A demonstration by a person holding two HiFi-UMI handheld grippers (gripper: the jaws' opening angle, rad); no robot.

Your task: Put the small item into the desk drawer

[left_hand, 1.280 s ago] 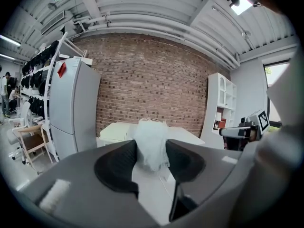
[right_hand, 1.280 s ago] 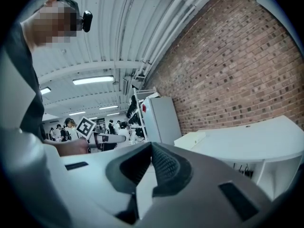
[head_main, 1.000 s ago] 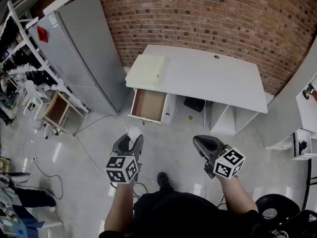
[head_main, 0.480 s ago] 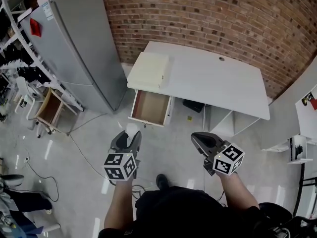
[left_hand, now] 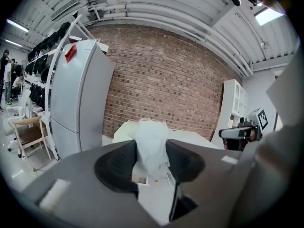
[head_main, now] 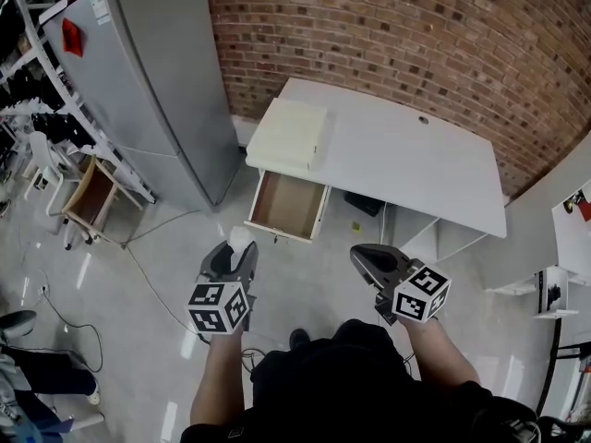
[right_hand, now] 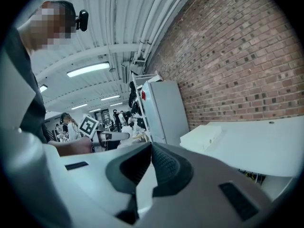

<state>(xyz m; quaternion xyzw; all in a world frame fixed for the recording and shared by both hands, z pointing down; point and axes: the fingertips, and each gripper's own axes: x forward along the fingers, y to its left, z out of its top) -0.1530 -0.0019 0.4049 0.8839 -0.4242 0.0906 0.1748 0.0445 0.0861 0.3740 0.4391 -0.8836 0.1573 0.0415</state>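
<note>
A crumpled white small item [head_main: 240, 239] [left_hand: 150, 146] sticks up between the pads of my left gripper [head_main: 233, 255] [left_hand: 151, 163], which is shut on it. The gripper hangs over the floor, short of the desk. The white desk [head_main: 397, 155] [left_hand: 190, 136] stands against the brick wall. Its wooden drawer [head_main: 287, 205] is pulled out at the left end and looks empty. My right gripper [head_main: 362, 255] [right_hand: 151, 167] is level with the left one, jaw tips together, with nothing between them.
A cream box [head_main: 288, 134] [right_hand: 202, 137] lies on the desk's left end above the drawer. A tall grey fridge [head_main: 157, 81] [right_hand: 166, 110] stands left of the desk, and a wooden chair [head_main: 85, 201] beyond it. Cables trail across the floor [head_main: 148, 284].
Both grippers have travelled forward toward the desk, and the open drawer lies closer to them. The left grip on the white item is unchanged, and the right jaws stay together.
</note>
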